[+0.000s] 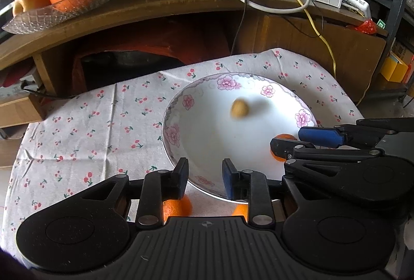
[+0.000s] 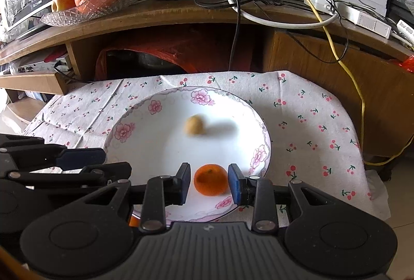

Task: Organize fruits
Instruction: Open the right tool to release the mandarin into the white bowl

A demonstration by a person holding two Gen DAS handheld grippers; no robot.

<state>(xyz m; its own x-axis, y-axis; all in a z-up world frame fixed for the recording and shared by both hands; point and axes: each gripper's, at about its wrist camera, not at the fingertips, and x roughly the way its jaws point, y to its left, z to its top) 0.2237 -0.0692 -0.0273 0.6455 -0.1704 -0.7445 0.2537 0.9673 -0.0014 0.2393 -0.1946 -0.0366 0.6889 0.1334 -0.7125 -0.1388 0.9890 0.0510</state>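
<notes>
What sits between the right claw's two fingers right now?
A small orange tangerine resting on the white floral plate, pads apart on either side of it, seen in the right wrist view.

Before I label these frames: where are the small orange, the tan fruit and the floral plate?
small orange (image 2: 211, 179), right wrist view, front face.
tan fruit (image 2: 194, 126), right wrist view, its middle.
floral plate (image 2: 155, 107), right wrist view, far-left rim.

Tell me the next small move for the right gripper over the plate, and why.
Probably lift the right gripper straight up and back. Its jaws stand open on either side of the small orange, which sits inside the flowered plate near a blurred tan fruit, so the drop looks done. More orange fruit lies on the cloth by the left gripper.
</notes>
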